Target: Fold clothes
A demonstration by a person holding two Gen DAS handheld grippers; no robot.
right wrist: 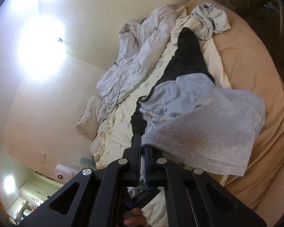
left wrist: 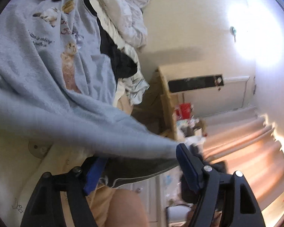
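Note:
A light blue-grey T-shirt (left wrist: 47, 75) with cat prints hangs across the left wrist view, its dark inner hem low in the frame. My left gripper (left wrist: 140, 157) stands open, its blue pads (left wrist: 188, 168) wide apart; the shirt's lower edge drapes across the gap and brushes the right fingertip, with neither pad pressing on it. In the right wrist view the same T-shirt (right wrist: 208, 132) stretches from the bed toward me. My right gripper (right wrist: 142, 143) is shut on its stitched hem edge.
A black garment (right wrist: 185, 56) lies under the shirt on the cream sheet (right wrist: 119, 124). A crumpled white duvet (right wrist: 138, 56) and a bundle of white clothes (right wrist: 212, 19) sit farther back. A beige cover (right wrist: 255, 60) spreads to the right. A person's knee (left wrist: 123, 208) shows below my left gripper.

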